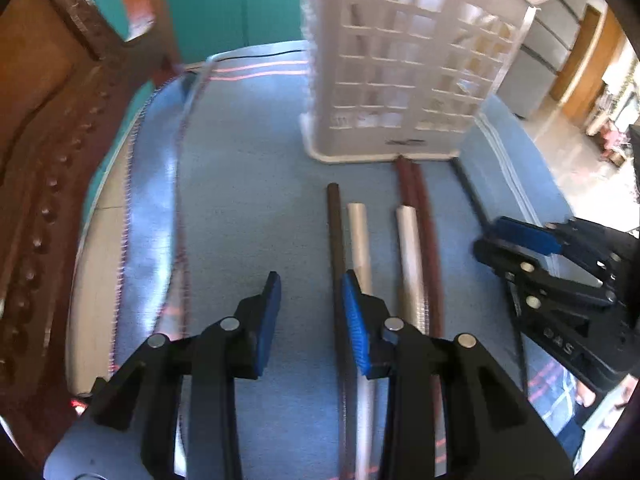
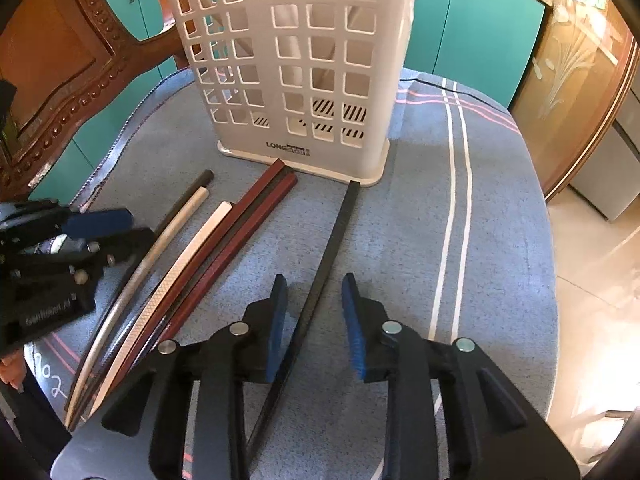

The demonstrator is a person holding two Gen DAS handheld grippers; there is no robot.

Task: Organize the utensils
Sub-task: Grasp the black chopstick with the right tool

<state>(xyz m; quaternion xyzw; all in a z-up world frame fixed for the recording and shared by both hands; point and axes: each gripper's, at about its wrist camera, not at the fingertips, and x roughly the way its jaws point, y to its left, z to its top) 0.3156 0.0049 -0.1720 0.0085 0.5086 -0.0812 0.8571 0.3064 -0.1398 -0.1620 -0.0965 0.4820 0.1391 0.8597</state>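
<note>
Your right gripper [image 2: 314,322] is hanging low over the blue cloth [image 2: 400,240] with its fingers spread apart, gripping nothing; the single black chopstick [image 2: 328,256] is running lengthwise through the gap between the blue pads [image 2: 354,320], touching neither as far as the right wrist view shows. That stick's far end is lying just short of the base of the white slotted utensil holder [image 2: 296,60], which is standing upright on the cloth ahead of you.

Your left gripper [image 1: 308,316] is likewise spread wide and gripping nothing. Its right pad [image 1: 354,320] is sitting over the dark brown chopstick [image 1: 335,240] and the first white chopstick [image 1: 360,236], though whether it is touching them cannot be told; the gap between its fingers is showing only cloth. Just beside those two are lying a second white chopstick [image 1: 410,252] and a pair of reddish-brown chopsticks [image 1: 422,216], all roughly parallel and pointing toward the holder, the reddish pair reaching its foot.

Beyond the table's left edge a carved wooden chair [image 2: 60,80] is standing, with teal cabinets [image 2: 472,28] behind.
</note>
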